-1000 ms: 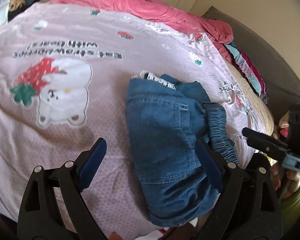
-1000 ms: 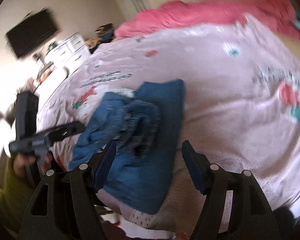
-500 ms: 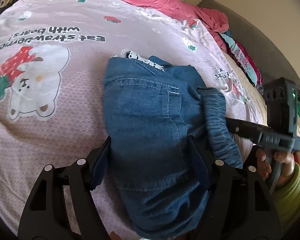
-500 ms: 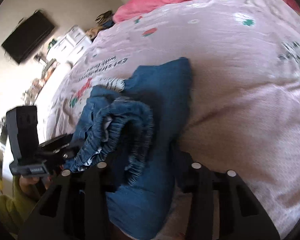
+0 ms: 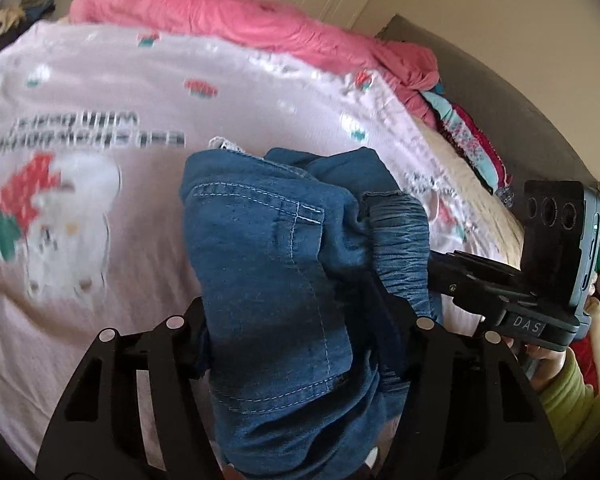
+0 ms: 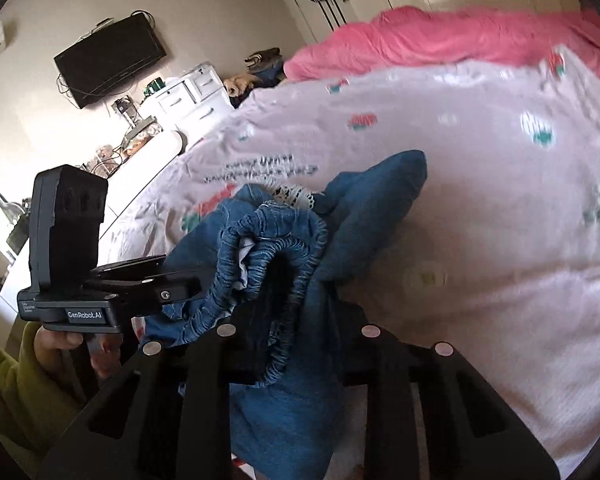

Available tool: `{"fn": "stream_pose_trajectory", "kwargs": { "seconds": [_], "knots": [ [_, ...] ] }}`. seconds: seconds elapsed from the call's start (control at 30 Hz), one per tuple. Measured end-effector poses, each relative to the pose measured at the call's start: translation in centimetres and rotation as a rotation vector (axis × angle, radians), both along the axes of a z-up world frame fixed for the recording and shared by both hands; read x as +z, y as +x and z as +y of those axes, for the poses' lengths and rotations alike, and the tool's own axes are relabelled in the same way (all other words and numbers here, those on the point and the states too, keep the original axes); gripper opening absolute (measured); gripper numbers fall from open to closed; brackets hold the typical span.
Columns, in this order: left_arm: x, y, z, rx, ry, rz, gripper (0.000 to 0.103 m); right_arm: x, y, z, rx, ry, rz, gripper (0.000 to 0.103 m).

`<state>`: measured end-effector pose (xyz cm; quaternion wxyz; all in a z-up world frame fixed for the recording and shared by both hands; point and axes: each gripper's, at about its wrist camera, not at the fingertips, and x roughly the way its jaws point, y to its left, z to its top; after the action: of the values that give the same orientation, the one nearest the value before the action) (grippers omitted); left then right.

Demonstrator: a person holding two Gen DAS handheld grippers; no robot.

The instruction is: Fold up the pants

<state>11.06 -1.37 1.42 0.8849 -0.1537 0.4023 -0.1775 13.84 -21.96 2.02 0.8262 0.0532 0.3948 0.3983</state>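
Denim pants: a half-folded bundle at the near edge of the bed, lace-trimmed hem on the far side, elastic waistband bunched towards me on the right.
Left gripper: I have its fingers drawn in against a thick wad of denim on the bundle's left part; they look clamped on it.
Right gripper: closed down on the gathered waistband, with cloth spilling out on both sides of the jaws.
Step in hand: by my reading, both tools are lifting the near end to carry it over or square the stack.
Doing it well: I would keep the two grips level and move them together, so the layers stay stacked, and lay the waistband flat before letting go; it is rolled now and would make a lump.
Edges: the bundle overhangs the near edge of the pink bedspread, so any slack could slide off towards me.
Open room: plenty of flat bedspread to the far side and the left, up to the printed bear; the pink duvet lies well apart at the far end, and clothes are piled at the far right.
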Motion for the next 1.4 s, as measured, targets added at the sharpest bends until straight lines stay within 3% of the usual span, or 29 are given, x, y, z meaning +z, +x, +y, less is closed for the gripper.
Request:
{"fn": "stream_pose_trajectory", "kwargs": {
  "seconds": [0.23,0.5,0.67,0.77,0.83,1.03,1.4],
  "knots": [
    [2.0,4.5,1.0,0.032,0.039,-0.035,0.054,1.4,4.7,1.3,-0.009,-0.012,-0.031,0.024],
    [-0.4,8.4,2.4,0.088,0.048,0.007,0.056,-0.7,10.2,4.0,-0.045,-0.058,0.019,0.024],
    [-2.2,8.7,2.7,0.110,0.064,0.035,0.065,-3.0,10.9,4.3,-0.098,-0.142,0.066,0.028],
    [-2.7,8.8,3.1,0.129,0.072,0.045,0.069,-4.2,11.0,4.2,-0.129,-0.190,0.089,0.036],
    [-3.1,8.9,3.4,0.142,0.079,0.061,0.076,-4.6,10.8,3.9,-0.154,-0.213,0.092,0.049],
    [-4.1,8.9,3.6,0.152,0.096,0.094,0.080,-5.5,10.8,3.9,-0.188,-0.261,0.084,0.059],
    [-3.3,7.5,4.1,0.173,0.088,0.074,0.086,-4.0,9.1,2.9,-0.224,-0.224,0.025,0.067]
  ]
}}
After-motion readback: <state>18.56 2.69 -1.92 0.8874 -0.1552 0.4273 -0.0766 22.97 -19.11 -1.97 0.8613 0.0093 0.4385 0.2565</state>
